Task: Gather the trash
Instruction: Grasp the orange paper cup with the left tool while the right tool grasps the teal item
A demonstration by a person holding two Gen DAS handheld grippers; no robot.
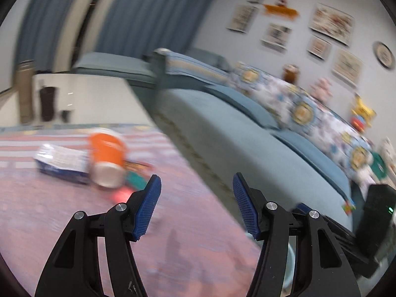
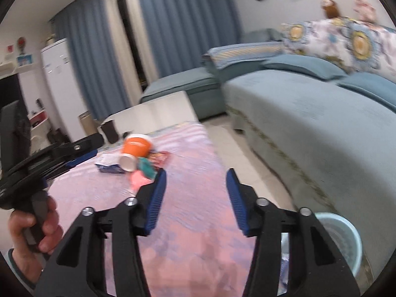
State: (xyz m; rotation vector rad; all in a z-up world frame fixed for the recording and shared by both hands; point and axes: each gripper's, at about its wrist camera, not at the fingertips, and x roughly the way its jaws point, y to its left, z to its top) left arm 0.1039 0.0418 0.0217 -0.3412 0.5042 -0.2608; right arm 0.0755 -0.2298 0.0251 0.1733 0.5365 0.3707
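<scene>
While both views are blurred by motion, the main positions can be read as follows.

Left claw [image 1: 196, 180]: released, blue pads wide apart, nothing between them; it hangs above the pink cloth, at the edge nearest the sofa.

Right claw [image 2: 196, 174]: released, pads spread, nothing held; it also hangs over the pink cloth, short of the litter.

Bench [image 2: 188, 205]: long surface covered by a pink patterned cloth, running away from both cameras alongside the sofa.

Trash: a small cluster lies on the far part of the bench, ahead and left of both claws.

Orange cup [image 2: 135, 152]: lying on its side, white end toward the camera.

Blue-and-white packet [image 2: 109, 164]: flat on the cloth, touching the cup's left side.

Teal wrapper [image 2: 146, 168] and pink wrapper [image 2: 137, 180]: just beside the cup, on its near right.

Bin [image 2: 346, 232]: pale blue, on the floor between bench and sofa, low right of the right claw; contents unclear.

Sofa [image 2: 309, 128]: blue-grey, to the right, with a floral throw on its back.

Left hand [image 2: 32, 232]: grips the handle of the other tool at the left edge of the right wrist view.
</scene>
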